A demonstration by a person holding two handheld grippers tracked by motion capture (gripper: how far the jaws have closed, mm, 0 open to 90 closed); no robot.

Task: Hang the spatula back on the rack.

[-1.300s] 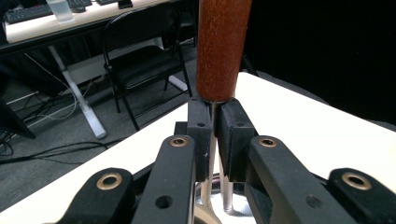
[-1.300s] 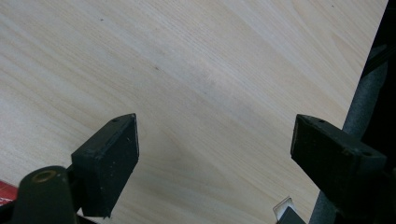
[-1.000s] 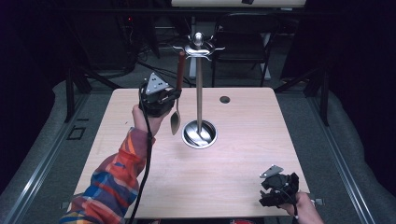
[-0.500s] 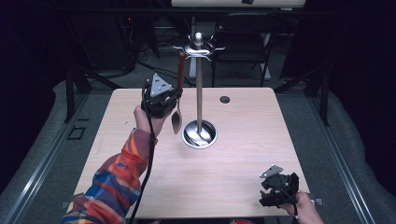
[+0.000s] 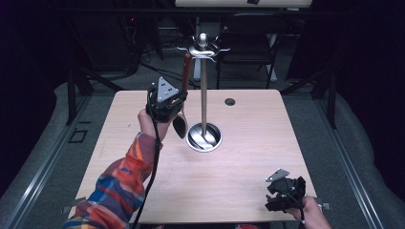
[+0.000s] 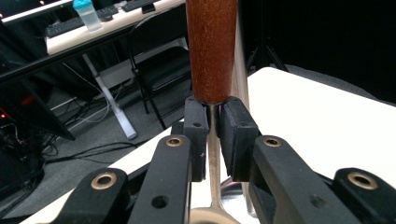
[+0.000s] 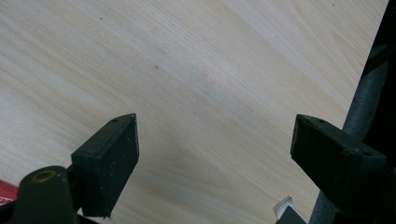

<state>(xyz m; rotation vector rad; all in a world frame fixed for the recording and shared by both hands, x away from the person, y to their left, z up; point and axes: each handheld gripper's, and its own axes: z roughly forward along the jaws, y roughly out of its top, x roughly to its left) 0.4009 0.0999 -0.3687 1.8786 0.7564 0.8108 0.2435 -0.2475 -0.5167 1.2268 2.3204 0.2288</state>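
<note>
A spoon with a brown wooden handle (image 5: 186,71) hangs upright, bowl down, just left of a tall metal stand (image 5: 204,90) with hooks at its top. My left gripper (image 5: 171,104) is raised above the table and shut on the spoon's thin metal neck, right below the wooden handle (image 6: 212,46). In the left gripper view both pads (image 6: 195,130) press the neck, and the stand's pole rises close behind. The handle's top reaches near the hooks; I cannot tell whether it touches one. My right gripper (image 5: 282,193) rests at the table's near right corner, open (image 7: 215,144) and holding nothing.
The stand's round shiny base (image 5: 204,137) sits mid-table on the light wooden table (image 5: 248,157). A small dark hole (image 5: 230,101) lies at the far side. A chair (image 5: 248,45) and a desk stand beyond the far edge.
</note>
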